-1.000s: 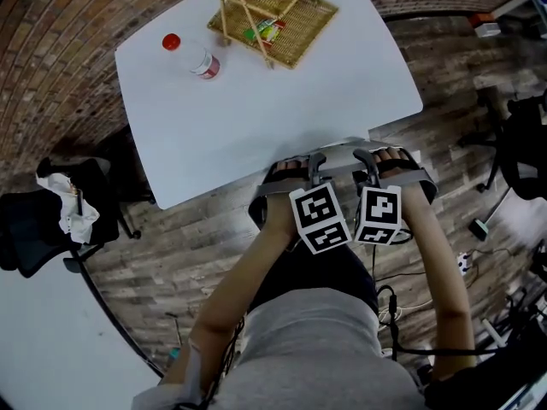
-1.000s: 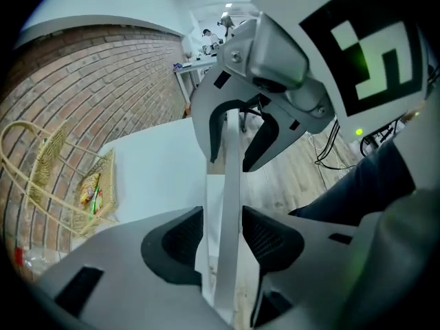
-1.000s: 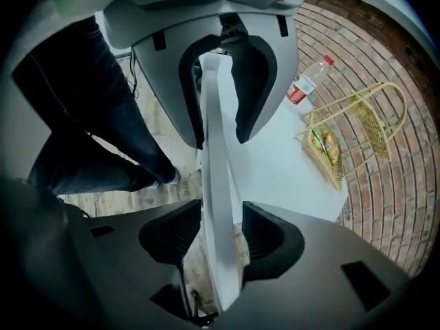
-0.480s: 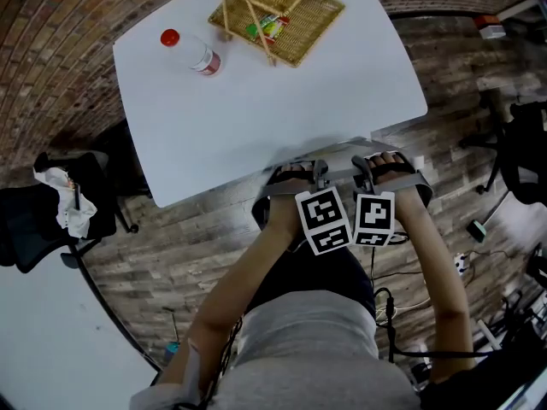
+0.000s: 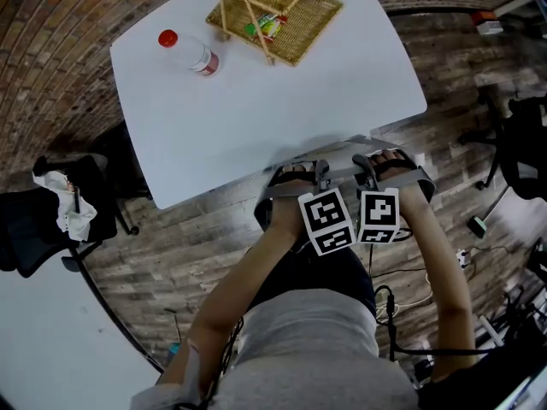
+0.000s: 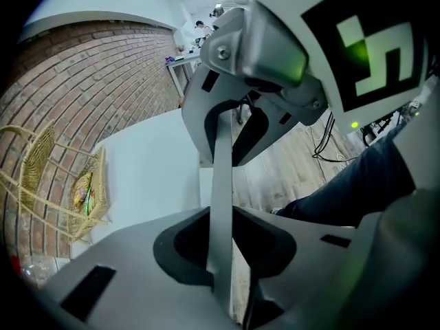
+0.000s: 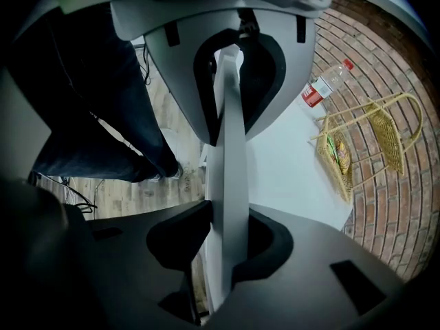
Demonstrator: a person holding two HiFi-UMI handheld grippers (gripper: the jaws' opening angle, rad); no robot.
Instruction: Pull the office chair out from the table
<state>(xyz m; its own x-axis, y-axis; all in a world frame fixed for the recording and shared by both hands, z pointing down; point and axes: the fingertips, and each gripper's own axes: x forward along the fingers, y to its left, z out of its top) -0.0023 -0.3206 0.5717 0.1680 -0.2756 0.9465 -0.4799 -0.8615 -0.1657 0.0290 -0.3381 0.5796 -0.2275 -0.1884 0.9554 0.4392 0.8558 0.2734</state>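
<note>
The office chair is pushed in under the white table point(image 5: 256, 101), and only the thin grey top edge of its back point(image 5: 338, 146) shows at the table's near edge. My left gripper point(image 5: 297, 171) and right gripper point(image 5: 386, 162) point steeply down, side by side on that edge. In the left gripper view the grey panel point(image 6: 221, 157) runs between the jaws of my left gripper point(image 6: 221, 253), which have just been closing and now press on it. The right gripper view shows the same: panel point(image 7: 230, 136) clamped in my right gripper point(image 7: 227, 249), whose jaws have also just been closing.
A plastic bottle with a red cap point(image 5: 192, 54) and a wicker basket point(image 5: 273, 7) lie on the table's far side. A black chair with a white cloth point(image 5: 51, 212) stands left, another dark chair point(image 5: 521, 152) right. Cables point(image 5: 402, 289) trail on the wooden floor.
Both grippers stay at the chair back by the table's near edge. The head view has shifted only slightly.
</note>
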